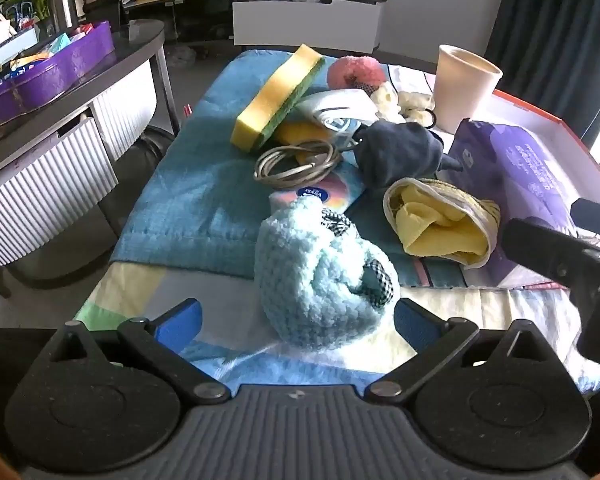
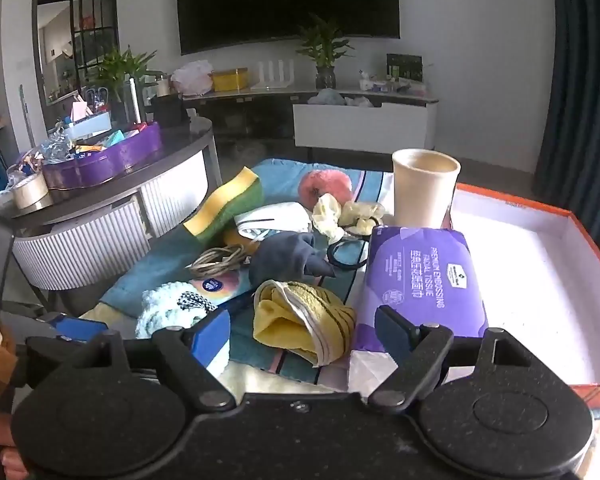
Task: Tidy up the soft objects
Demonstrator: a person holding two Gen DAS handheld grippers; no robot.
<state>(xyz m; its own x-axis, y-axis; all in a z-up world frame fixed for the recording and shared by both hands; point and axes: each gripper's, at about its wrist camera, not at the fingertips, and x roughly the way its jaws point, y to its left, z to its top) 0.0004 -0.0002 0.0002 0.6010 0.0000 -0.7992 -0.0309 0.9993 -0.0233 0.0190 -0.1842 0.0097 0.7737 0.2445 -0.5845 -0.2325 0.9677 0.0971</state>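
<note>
The left gripper has its blue-padded jaws spread wide, one on each side of the pale blue crocheted yarn pouch with a black-and-white checked bow. The right pad sits just beside the pouch; contact cannot be confirmed. The pouch rests at the near edge of the folded blue terry towel.

The right gripper also has its jaws apart and grips nothing. Ahead of it lies the rolled yellow cloth with a white striped border, touching the purple plastic pack of facial tissue. The tissue pack leans on the rim of the orange-edged white cardboard box lid.

Farther back on the towel:
- dark grey fabric bundle
- coiled grey cable
- yellow-and-green sponge block, tilted
- pink fuzzy ball
- cream paper cup, upright
</note>
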